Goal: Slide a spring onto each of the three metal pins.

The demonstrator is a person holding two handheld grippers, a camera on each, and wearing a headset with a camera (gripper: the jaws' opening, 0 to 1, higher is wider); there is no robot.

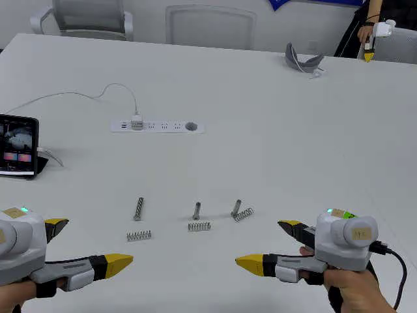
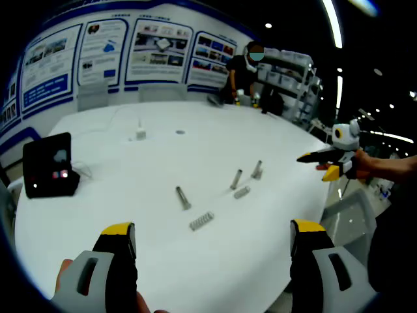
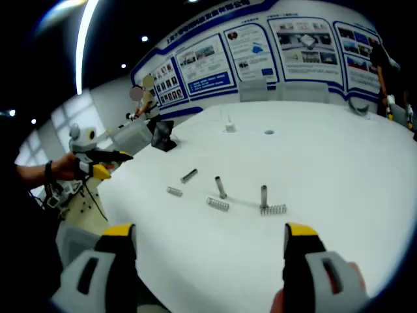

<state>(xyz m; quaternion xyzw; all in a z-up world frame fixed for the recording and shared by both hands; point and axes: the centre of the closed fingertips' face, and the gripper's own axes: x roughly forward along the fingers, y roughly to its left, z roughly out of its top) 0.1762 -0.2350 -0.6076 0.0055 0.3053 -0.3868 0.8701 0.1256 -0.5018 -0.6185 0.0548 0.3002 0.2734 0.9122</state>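
Grippers first: our left gripper and right gripper hover low over the near edge of the table, each with jaws spread and empty. Just beyond, three springs lie on the table, one in front of each of the metal pins, the right-hand one about touching its pin, so we judge none is threaded and all three remain. Farther off, the head view gives us the power strip and tablet, while the left gripper view adds wall posters behind.
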